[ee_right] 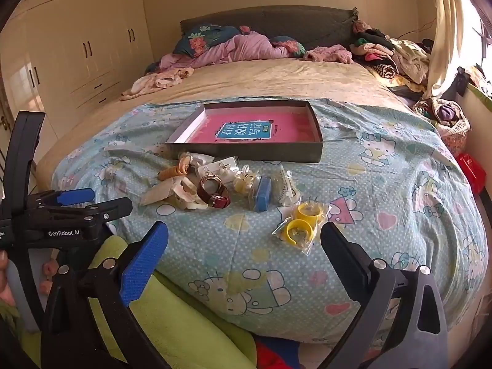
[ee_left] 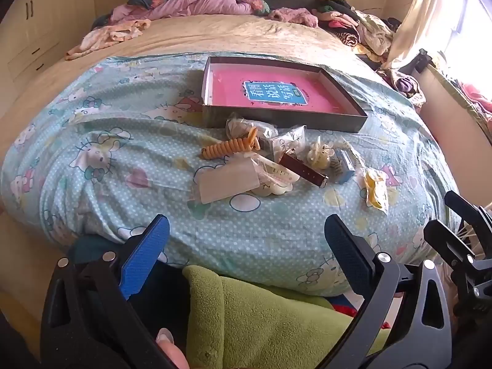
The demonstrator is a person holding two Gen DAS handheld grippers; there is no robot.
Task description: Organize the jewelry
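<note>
While both claws hang wide open and empty, we note the left gripper (ee_left: 246,236) and right gripper (ee_right: 244,243) short of the jewelry pile (ee_right: 215,181) on the patterned quilt (ee_right: 384,190), just before the shallow box (ee_right: 316,150). We judge the bagged yellow rings (ee_right: 299,227) light, crinkly and slippery; best pinched by the bag's edge. The brown watch (ee_right: 213,195) looks stiffer; we would take it across the strap.

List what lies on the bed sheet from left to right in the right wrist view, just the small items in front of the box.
Orange spiral hair tie → brown watch → blue box in a clear bag → bagged yellow rings.
</note>
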